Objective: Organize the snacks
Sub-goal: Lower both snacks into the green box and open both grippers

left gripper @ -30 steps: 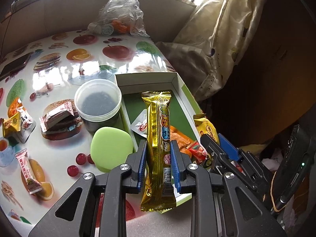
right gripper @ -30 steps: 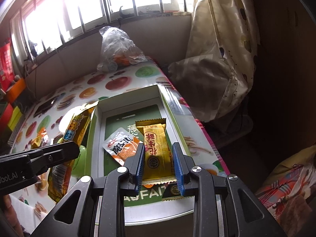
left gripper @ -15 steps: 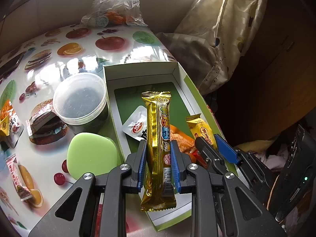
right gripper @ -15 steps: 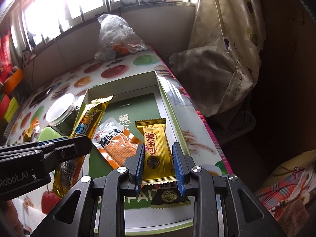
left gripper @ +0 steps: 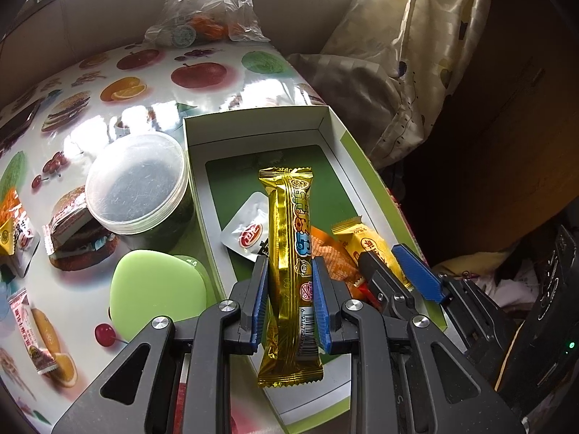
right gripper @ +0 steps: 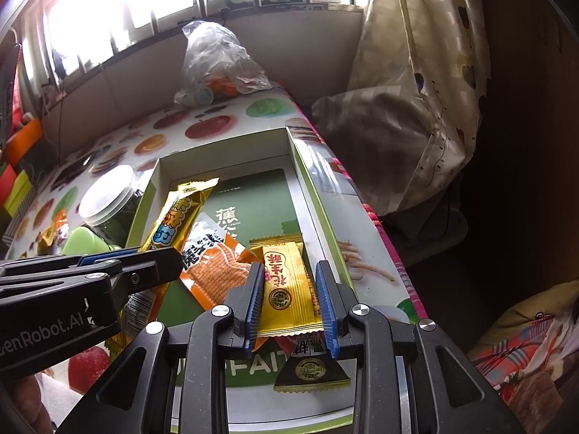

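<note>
1. The gold snack bar [left gripper: 291, 264] is clamped between the blue pads of the left gripper [left gripper: 290, 296], held lengthwise along the fingers, its far end over the green floor of the box [left gripper: 253, 123].
2. In the right wrist view the same bar [right gripper: 177, 217] slants over the box's left wall, with the left gripper [right gripper: 108, 271] gripping its lower part.
3. The yellow packet [right gripper: 287, 289] sits between the pads of the right gripper [right gripper: 289, 300]; both pads meet its edges, so the jaws are closed on it. Whether it is lifted or rests on the box floor I cannot tell.
4. In the left wrist view the right gripper [left gripper: 394, 271] shows at the box's right side, with the yellow packet [left gripper: 365, 242] between its fingers.
5. An orange and white packet [right gripper: 217, 267] lies in the box between the gold bar and the yellow packet, partly under both.
6. A dark triangular packet [right gripper: 311, 372] lies at the near end of the box, just below the right gripper's fingers.
7. A round tub with a clear lid [left gripper: 135, 188] stands just left of the box, and a pale green lid [left gripper: 155, 293] lies in front of it.
8. More wrapped snacks [left gripper: 29, 329] lie loose on the fruit-print tablecloth [left gripper: 144, 83] to the left.
9. A clear plastic bag [left gripper: 210, 11] stands at the table's far edge, near the wall.
10. A patterned curtain [right gripper: 427, 72] hangs to the right of the table.
</note>
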